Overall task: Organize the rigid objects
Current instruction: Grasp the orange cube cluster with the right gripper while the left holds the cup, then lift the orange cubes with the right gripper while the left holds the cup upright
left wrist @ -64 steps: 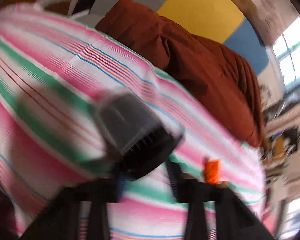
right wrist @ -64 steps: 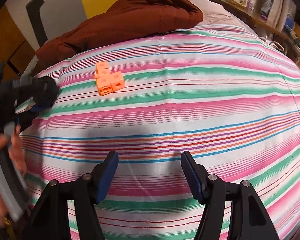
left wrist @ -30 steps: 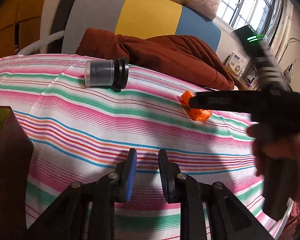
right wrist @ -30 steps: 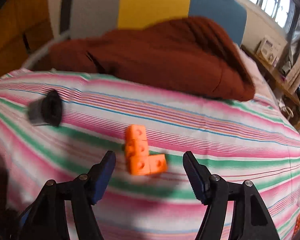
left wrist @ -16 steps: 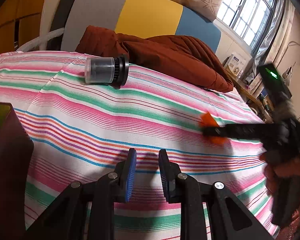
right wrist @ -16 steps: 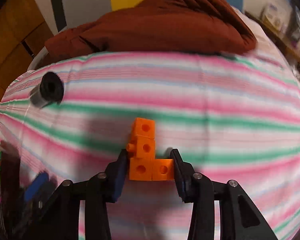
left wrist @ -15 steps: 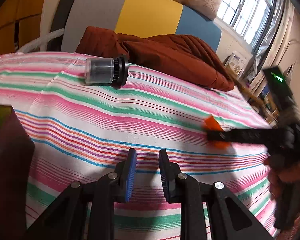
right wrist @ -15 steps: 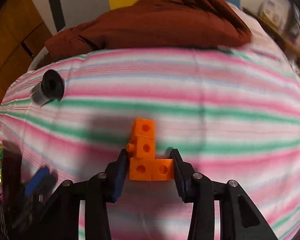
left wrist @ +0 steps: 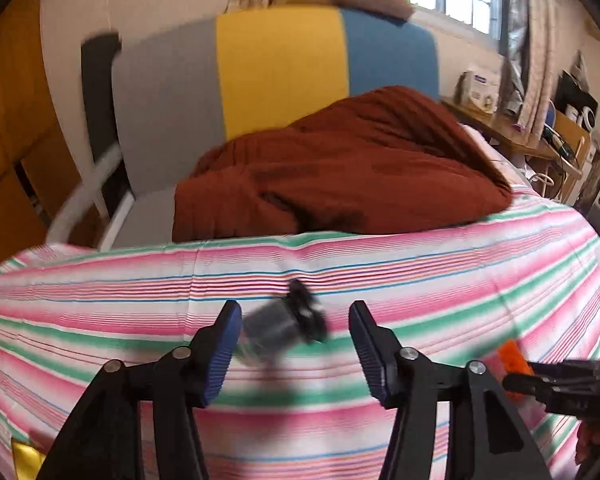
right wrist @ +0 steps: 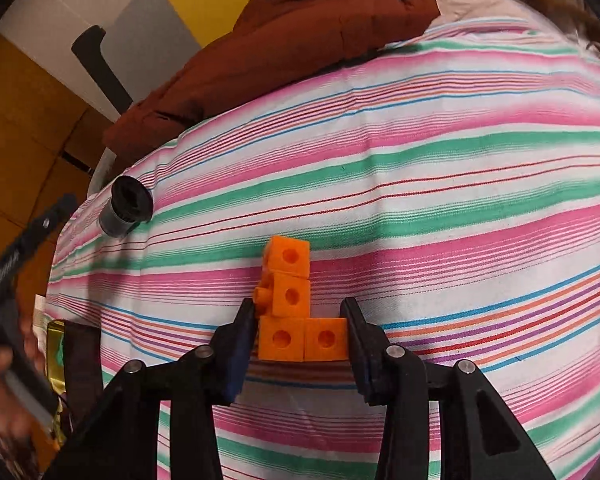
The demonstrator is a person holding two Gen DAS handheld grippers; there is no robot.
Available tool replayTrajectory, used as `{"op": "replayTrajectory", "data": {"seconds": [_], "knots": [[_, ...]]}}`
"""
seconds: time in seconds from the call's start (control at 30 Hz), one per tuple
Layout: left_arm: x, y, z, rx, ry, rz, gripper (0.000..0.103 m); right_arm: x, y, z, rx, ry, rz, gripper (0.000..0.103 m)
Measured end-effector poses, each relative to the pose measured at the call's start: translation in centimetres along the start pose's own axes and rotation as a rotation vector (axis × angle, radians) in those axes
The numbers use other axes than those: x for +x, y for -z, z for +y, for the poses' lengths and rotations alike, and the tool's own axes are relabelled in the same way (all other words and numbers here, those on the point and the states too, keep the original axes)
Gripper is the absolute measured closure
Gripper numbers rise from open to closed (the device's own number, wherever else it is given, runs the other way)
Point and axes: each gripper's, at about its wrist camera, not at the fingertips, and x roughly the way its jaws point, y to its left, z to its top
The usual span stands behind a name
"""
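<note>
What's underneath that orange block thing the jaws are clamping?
Under the orange block piece there is only striped bedsheet, with a dark shadow just below it. Whether it touches the sheet or is slightly lifted can't be seen.

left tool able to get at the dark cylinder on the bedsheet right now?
Probably yes: the left tool is open, the dark grey plastic cylinder lies between its fingers on the striped sheet, nothing blocking.

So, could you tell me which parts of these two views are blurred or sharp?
Left wrist view: the dark cylinder between the open left gripper is motion-smeared. Right wrist view: the orange blocks in the right gripper are sharp; the striped sheet bulges with fisheye distortion.
</note>
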Motion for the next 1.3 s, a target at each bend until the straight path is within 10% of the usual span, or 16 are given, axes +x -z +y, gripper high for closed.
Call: {"op": "replayTrajectory", "data": {"seconds": [0.3, 0.5, 0.67, 0.83, 0.97, 1.07, 1.17, 1.3], "knots": [[5.8, 0.2, 3.4, -0.201, 0.122, 0.152, 0.042, 0.4, -0.7, 0.0, 0.029, -0.015, 0.02, 0.06], [3.8, 2.9, 1.3, -0.107, 0.129, 0.088, 0.036, 0.6, -0.9, -0.2, 0.067, -0.038, 0.023, 0.06], [1.7, 4.3, 0.5, -0.096, 0.329, 0.132, 0.035, 0.5, -0.9, 0.0, 0.062, -0.03, 0.021, 0.06], [0.6, 3.8, -1.4, 0.041, 0.108, 0.013, 0.033, 0.4, -0.8, -0.1, 0.059, -0.029, 0.021, 0.06], [3.3, 4.0, -3.5, 0.055, 0.175, 0.118, 0.03, 0.5, -0.9, 0.0, 0.056, -0.027, 0.02, 0.06], [4.5, 4.7, -4.7, 0.084, 0.074, 0.106, 0.032, 0.7, -1.1, 0.0, 0.053, -0.027, 0.02, 0.06], [5.5, 5.4, -4.2, 0.024, 0.07, 0.141, 0.06, 0.8, -1.1, 0.0, 0.051, -0.028, 0.02, 0.06], [5.1, 6.8, -3.9, -0.045, 0.087, 0.15, 0.061, 0.9, -1.2, 0.1, 0.045, -0.026, 0.02, 0.06]]}}
